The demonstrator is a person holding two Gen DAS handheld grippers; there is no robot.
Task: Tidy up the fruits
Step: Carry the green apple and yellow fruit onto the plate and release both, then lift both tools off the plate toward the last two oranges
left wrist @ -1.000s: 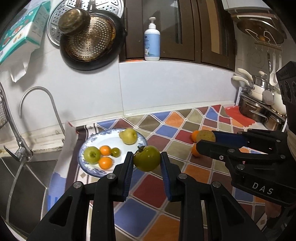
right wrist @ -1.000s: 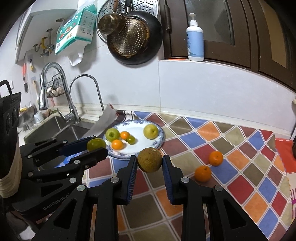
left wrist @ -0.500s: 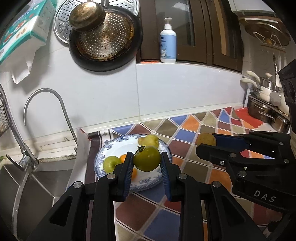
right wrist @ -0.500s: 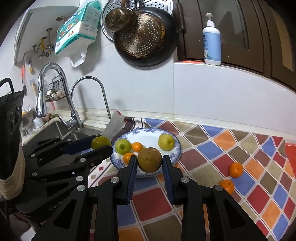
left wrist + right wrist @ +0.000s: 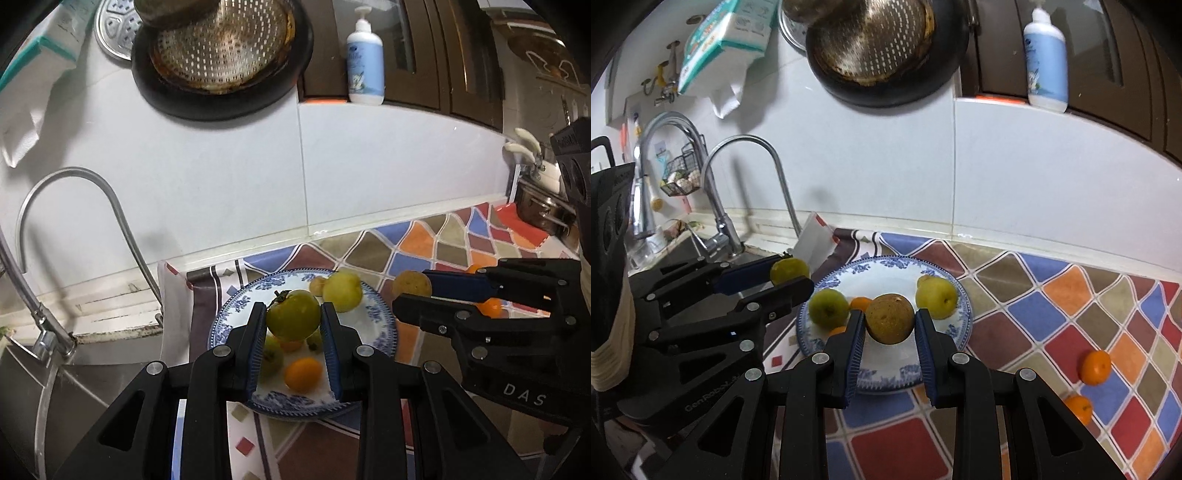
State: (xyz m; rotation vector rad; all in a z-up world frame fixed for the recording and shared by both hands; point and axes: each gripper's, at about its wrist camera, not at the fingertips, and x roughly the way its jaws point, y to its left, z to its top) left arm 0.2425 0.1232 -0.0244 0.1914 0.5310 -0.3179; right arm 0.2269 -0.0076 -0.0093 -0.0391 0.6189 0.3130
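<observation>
**Two grippers, two fruits, one blue-patterned plate**

Two black two-finger grippers hold fruit above a kitchen counter covered in a multicoloured diamond-patterned cloth (image 5: 424, 240). From the left wrist camera, the left gripper (image 5: 293, 321) is clamped on a round green persimmon-like fruit with a dark stalk (image 5: 293, 319), its blue pads pressed to either side, directly over the white plate with a blue floral rim (image 5: 376, 314). On the plate lie a yellow-green apple (image 5: 341, 291), a small orange mandarin (image 5: 303, 374) and a green fruit partly hidden behind the left finger. To the right, the right gripper (image 5: 410, 291) grips a brownish round pear (image 5: 410, 283) beside the plate's edge. A curved steel tap (image 5: 74, 177) rises at left; a white pump bottle (image 5: 365, 62) stands on the ledge

From the right wrist camera, the right gripper (image 5: 889, 325) is closed on the brownish pear (image 5: 890, 317) above the plate (image 5: 886, 267), near the yellow-green apple (image 5: 936, 297) and a green apple (image 5: 828, 307). The left gripper (image 5: 790, 277) holds its green fruit (image 5: 788, 269) at the plate's left edge. Two loose orange mandarins (image 5: 1095, 367) sit well apart on the cloth at right
</observation>
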